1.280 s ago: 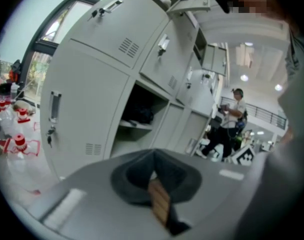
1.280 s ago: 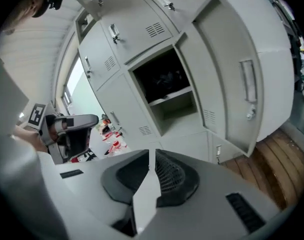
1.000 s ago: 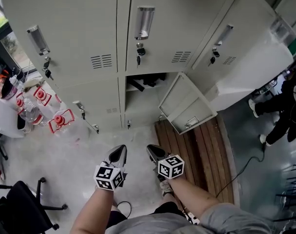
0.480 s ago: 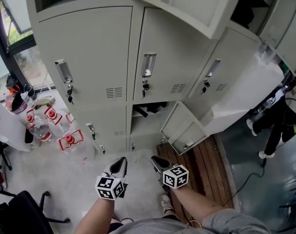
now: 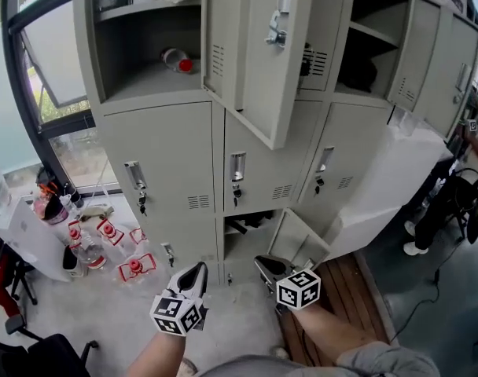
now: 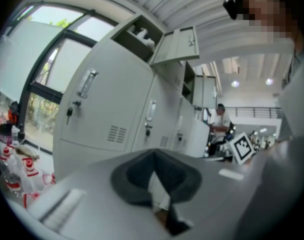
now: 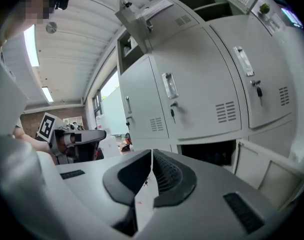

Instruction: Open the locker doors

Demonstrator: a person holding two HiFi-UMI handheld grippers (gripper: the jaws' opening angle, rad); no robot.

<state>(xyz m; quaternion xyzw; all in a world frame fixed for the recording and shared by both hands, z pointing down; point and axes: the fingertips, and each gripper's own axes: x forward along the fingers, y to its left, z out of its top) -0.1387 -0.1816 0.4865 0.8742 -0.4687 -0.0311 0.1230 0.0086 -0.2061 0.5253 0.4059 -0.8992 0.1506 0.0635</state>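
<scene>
Locker doors (image 5: 164, 159) of the far middle row, all shut, look like stiff, light sheet steel, best pulled by each recessed handle (image 5: 134, 175), while nearer, the left gripper (image 5: 196, 269) sits pinched together and the right gripper (image 5: 263, 265) is closing its jaws, both empty.
</scene>
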